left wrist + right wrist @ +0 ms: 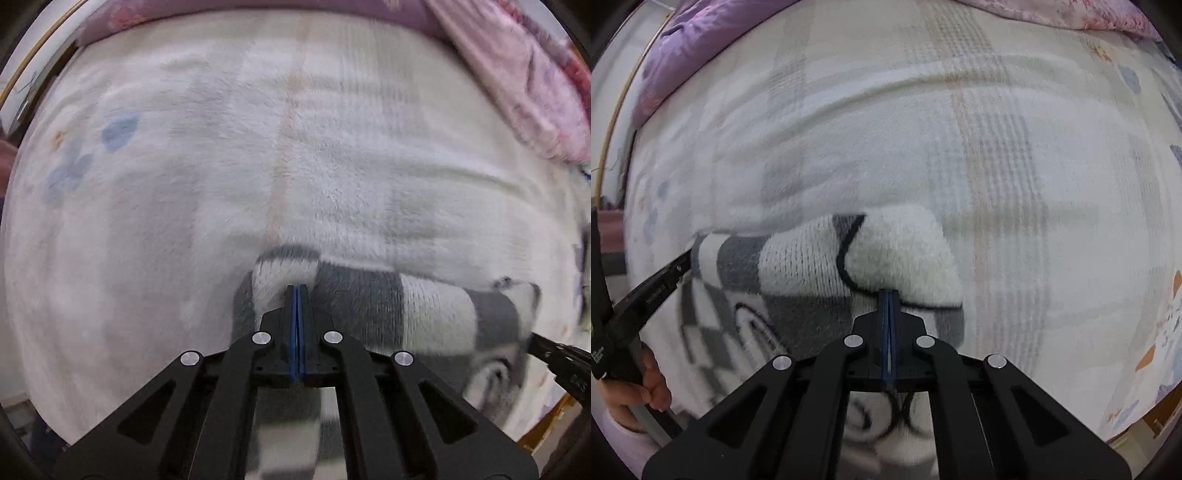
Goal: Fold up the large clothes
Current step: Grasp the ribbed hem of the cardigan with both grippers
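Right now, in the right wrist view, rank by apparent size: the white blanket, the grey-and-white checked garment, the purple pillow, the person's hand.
1. white blanket, fills most of the frame.
2. grey-and-white checked garment.
3. purple pillow, partly cut off.
4. person's hand, nearer the camera, still smallest.

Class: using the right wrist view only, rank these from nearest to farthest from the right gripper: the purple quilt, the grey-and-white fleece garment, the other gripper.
1. Grey-and-white fleece garment, at the right gripper tips.
2. Left gripper, lower left.
3. Purple quilt, top left.
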`<state>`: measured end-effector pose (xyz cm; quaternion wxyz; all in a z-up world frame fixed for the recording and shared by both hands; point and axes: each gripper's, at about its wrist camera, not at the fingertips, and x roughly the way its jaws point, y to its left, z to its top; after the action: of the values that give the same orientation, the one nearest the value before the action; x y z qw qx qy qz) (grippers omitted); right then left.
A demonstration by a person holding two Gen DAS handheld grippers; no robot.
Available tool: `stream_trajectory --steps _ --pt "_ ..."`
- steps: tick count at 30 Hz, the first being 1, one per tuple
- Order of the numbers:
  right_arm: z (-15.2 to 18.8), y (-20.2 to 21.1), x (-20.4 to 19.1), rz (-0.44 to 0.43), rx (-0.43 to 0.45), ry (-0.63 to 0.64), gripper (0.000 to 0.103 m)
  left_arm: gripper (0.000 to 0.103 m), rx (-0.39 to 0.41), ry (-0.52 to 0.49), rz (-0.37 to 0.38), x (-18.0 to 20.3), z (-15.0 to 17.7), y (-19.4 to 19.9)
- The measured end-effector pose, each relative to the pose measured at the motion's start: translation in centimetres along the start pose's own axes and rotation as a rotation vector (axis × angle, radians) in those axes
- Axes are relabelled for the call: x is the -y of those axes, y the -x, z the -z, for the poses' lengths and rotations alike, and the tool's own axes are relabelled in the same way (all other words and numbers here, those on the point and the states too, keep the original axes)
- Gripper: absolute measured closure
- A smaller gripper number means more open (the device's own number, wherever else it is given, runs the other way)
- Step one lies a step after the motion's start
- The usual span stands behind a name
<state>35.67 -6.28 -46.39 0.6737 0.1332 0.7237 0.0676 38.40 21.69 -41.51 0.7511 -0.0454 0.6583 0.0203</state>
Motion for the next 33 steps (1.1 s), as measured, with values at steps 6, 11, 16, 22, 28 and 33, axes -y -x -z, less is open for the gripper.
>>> stream_trajectory --steps 6,11,16,22,28,33 --pt "9.1 -2.8 1.2 -0.027 -0.160 0.028 0.100 0.102 -0.145 0.087 0.115 -1.8 10.6 1.4" --pt "15.6 -7.1 3.8 -0.067 -0.259 -0.181 0.103 0.102 -0.227 0.165 0.141 -2.5 18.3 -0.8" --pt "19.5 -8.8 2.2 0.034 -0.151 0.016 0.098 0.102 -0.230 0.080 0.100 -1.5 22.2 -2.6" --pt "18.3 -6.2 1.7 0.010 -0.223 0.009 0.070 0.101 -0.206 0.063 0.092 -1.1 21.1 -1.0" --pt "17.8 -1.3 2.3 0.026 -0.097 0.066 0.012 0.049 -0.159 0.027 0.047 -0.5 20.7 1.7" --pt "16.0 -0.8 3.6 -0.007 -0.083 0.095 0.010 0.036 -0.123 0.024 0.034 -1.1 18.6 3.1"
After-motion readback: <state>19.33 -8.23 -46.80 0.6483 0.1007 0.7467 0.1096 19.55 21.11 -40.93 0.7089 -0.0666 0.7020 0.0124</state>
